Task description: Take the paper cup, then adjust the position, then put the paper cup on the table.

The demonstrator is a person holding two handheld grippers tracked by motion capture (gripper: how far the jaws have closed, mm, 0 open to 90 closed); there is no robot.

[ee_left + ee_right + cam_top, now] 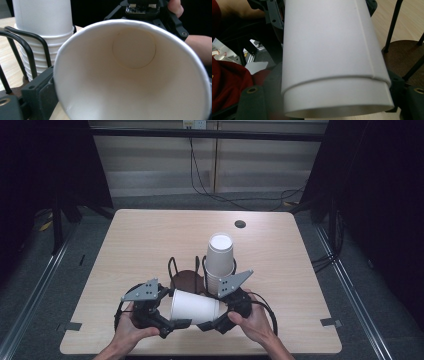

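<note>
Lying on its side above the near edge of the table (150,230), the white paper cup (194,306) hangs between the left gripper (172,325) at its open mouth and the right gripper (210,324) at its base end; the right gripper view shows two nested cups, one rim behind the other; left jaws sit at the rim, right jaws astride the base, though whether either truly pinches I cannot tell; probably light, thin-walled and easily crushed; best held gently at the stiffer rolled rim or base, near the cup stack (220,262) in its wire rack (186,270).
</note>
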